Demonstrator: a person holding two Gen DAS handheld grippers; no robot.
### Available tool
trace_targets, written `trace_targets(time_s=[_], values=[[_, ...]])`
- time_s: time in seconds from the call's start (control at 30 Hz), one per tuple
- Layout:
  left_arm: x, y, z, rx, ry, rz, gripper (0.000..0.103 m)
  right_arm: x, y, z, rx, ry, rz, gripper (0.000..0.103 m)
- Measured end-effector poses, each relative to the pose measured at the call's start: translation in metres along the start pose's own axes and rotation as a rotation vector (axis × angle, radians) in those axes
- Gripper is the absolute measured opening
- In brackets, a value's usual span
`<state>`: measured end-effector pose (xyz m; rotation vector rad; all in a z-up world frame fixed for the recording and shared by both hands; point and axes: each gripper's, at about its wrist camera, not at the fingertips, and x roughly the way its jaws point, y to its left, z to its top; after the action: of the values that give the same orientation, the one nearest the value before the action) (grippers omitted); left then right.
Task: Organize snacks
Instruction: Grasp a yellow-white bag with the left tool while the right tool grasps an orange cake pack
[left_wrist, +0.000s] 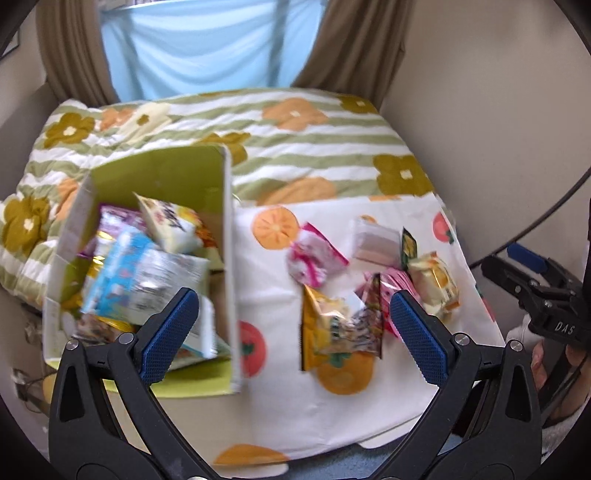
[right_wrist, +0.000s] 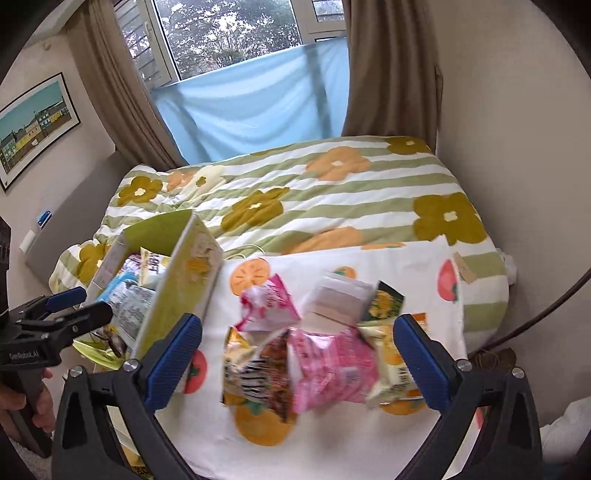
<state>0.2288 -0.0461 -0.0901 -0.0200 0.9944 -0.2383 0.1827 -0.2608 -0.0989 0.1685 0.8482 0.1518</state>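
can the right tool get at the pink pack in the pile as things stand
Probably yes. The right tool is open and empty, with the pink pack lying between its fingers on top of the pile, nothing over it. The box stands off to the left.

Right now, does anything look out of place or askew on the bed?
Yes. Several snack packets lie loose in a heap on the fruit-print cloth, outside the green box, which already holds others. Nothing looks spilled or torn, though the frames are blurred.
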Motion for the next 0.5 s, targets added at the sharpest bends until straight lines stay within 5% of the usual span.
trace_targets(time_s=[0.23,0.5], values=[[0.051,-0.047,-0.023,-0.061,0.121,-0.015,0.102,0.01,-0.055,-0.013,-0.002,0.068,0.026,0.103],[0.108,-0.045,-0.043,-0.147,0.253,-0.044,0.102,0.037,-0.091,-0.029,0.014,0.155,0.064,0.103]])
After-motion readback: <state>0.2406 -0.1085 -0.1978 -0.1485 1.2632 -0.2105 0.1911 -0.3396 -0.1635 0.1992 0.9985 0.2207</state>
